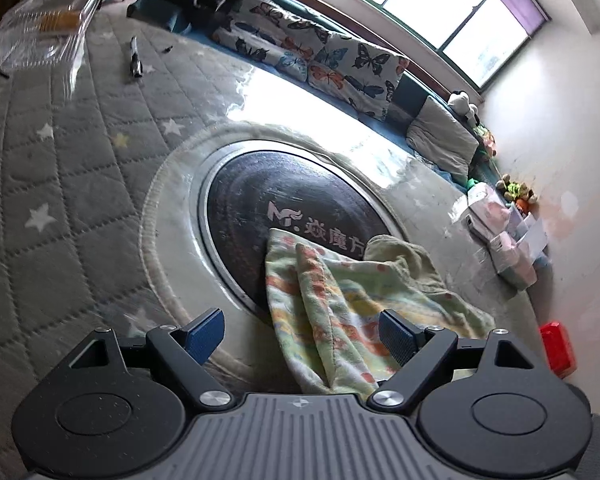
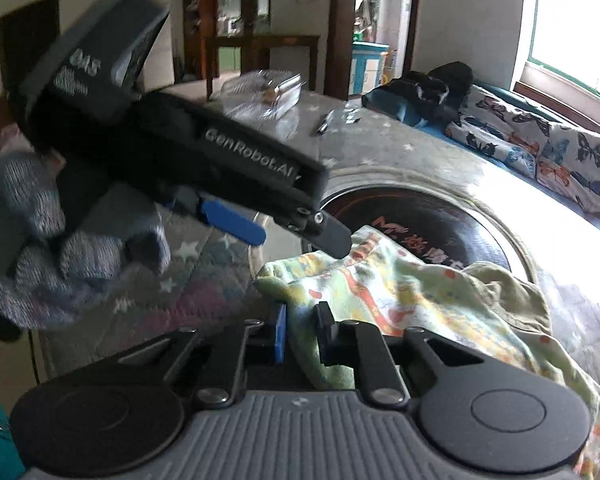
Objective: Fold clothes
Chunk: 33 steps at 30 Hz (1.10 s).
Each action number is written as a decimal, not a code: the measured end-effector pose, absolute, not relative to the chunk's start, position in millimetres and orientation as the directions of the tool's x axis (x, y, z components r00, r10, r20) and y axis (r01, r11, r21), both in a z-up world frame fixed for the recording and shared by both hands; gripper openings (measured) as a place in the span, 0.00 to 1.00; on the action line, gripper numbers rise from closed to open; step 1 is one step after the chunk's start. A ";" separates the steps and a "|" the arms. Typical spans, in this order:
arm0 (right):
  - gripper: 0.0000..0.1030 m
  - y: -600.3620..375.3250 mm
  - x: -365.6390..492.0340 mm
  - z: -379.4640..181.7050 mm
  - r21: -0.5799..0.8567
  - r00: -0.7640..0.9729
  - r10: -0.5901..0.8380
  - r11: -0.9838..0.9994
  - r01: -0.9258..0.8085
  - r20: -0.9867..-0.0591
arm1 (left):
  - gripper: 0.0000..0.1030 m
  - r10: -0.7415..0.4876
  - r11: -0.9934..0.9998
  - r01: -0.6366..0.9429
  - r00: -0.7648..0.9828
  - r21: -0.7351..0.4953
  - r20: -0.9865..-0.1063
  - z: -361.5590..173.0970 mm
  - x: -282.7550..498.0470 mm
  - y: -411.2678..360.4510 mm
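Observation:
A pale green garment point(image 1: 340, 292) with an orange and yellow print lies crumpled on the table, partly over a dark round disc point(image 1: 260, 200). My left gripper point(image 1: 302, 336) is open, its blue pads wide apart on either side of a fold of the garment without pressing it. In the right wrist view my right gripper point(image 2: 303, 334) is shut on the near edge of the garment point(image 2: 420, 292), with cloth pinched between its pads. The left gripper point(image 2: 288, 236) hovers just above the cloth's far-left corner, held by a gloved hand point(image 2: 40, 240).
A grey quilted cover with stars point(image 1: 60, 168) spreads over the table. A clear plastic box point(image 1: 44, 36) and a pen point(image 1: 135, 58) lie at the far left. Butterfly cushions point(image 1: 320, 52) line the window side. Small boxes point(image 1: 500, 232) and a red object point(image 1: 556, 348) sit at the right.

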State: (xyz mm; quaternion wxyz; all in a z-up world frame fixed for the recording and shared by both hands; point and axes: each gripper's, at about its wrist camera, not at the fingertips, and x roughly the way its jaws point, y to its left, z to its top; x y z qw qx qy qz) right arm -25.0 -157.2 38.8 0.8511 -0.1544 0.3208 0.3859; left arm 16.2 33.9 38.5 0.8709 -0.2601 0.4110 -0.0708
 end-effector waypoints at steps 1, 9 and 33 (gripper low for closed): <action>0.13 -161.4 -24.2 41.6 0.001 0.495 0.565 0.659 -0.752 -0.660 | 0.84 -0.349 0.844 -0.099 0.646 -0.528 -0.679 37.9 18.0 33.1; 0.12 -189.8 -26.6 51.9 0.071 0.492 0.606 0.672 -0.737 -0.625 | 0.75 -0.416 0.802 -0.115 0.597 -0.586 -0.686 31.8 34.5 12.1; 0.49 -338.3 40.4 29.0 0.094 0.726 0.254 0.963 -0.254 -0.639 | 0.18 -0.402 0.824 -0.112 0.574 -0.555 -0.713 21.6 46.3 5.2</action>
